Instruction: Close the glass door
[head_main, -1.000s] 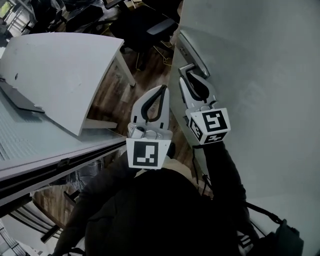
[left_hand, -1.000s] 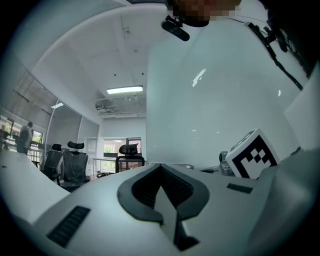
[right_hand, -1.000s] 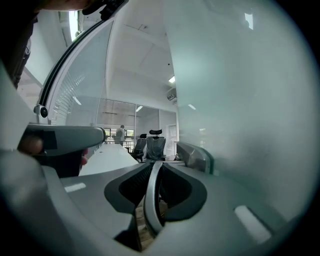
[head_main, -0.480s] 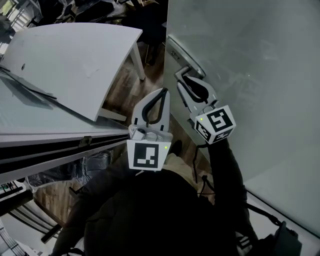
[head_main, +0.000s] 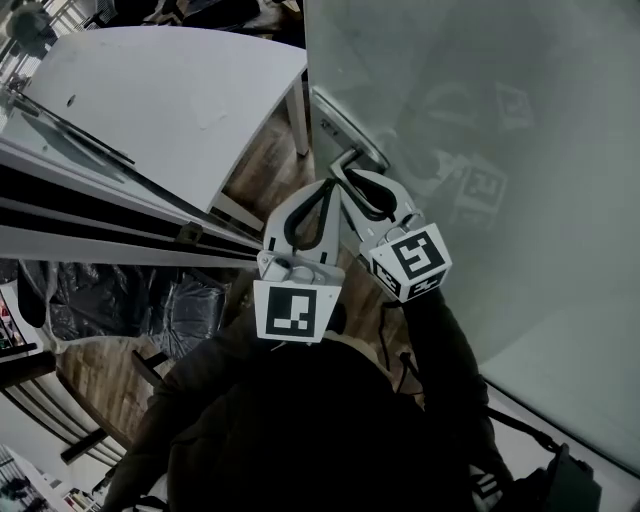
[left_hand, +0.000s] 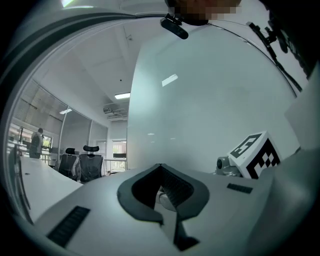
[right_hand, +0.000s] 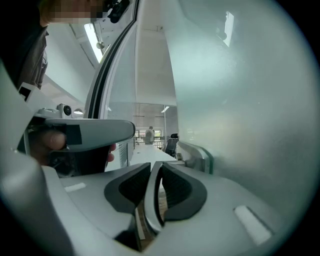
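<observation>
The big glass door (head_main: 480, 120) stands on the right, past the white table (head_main: 170, 100), and I think the step now is swinging it shut. The right gripper (head_main: 352, 178) has its two fingers squeezed tight on the door's thin metal handle (head_main: 350, 155), near the door's edge, while the left gripper (head_main: 322, 190) waits just beside it with its fingers pressed together and nothing in them. The next move, I think, is to keep a firm squeeze and guide the door slowly until it meets its frame.
</observation>
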